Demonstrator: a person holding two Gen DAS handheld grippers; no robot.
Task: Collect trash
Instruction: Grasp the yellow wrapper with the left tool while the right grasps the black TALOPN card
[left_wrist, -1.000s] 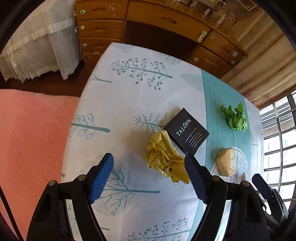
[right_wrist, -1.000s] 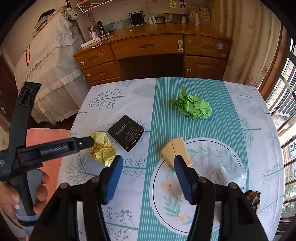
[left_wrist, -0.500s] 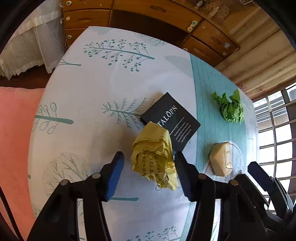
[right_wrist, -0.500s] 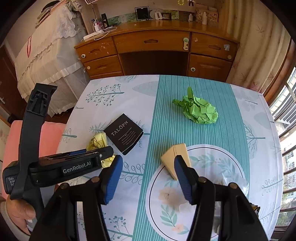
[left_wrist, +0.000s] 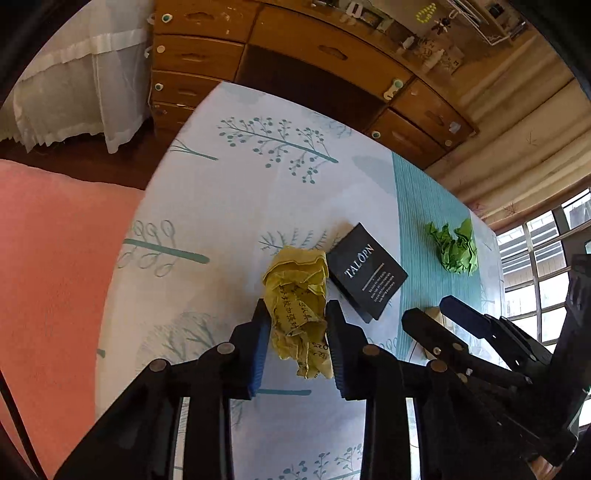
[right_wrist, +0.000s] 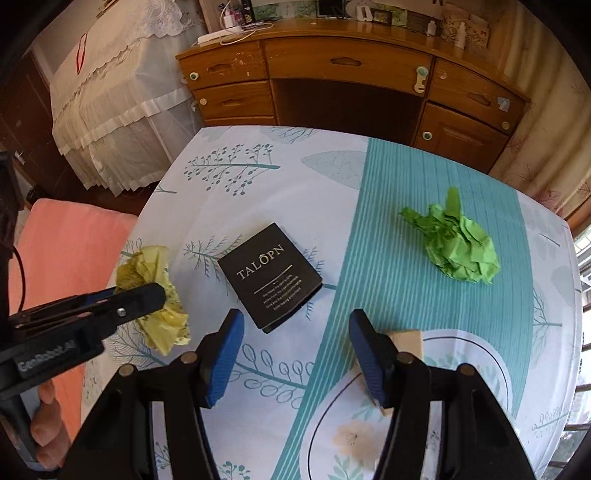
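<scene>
While my left gripper (left_wrist: 295, 339) has just been closing, its blue pads now pinch the crumpled yellow paper (left_wrist: 299, 295) on the tablecloth (left_wrist: 229, 206) beside the black TALOPN booklet (right_wrist: 269, 277). My right gripper (right_wrist: 295, 354) has been opening, jaws apart and empty, near a tan block (right_wrist: 406, 341).

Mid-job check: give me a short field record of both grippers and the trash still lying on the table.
left gripper: jaws have just been closing, pads pressed on crumpled yellow paper wad
right gripper: open, jaws just widened, nothing between them
black TALOPN booklet: flat on table
crumpled green paper wad: on teal stripe, untouched
tan wedge-shaped piece: beside right finger
</scene>
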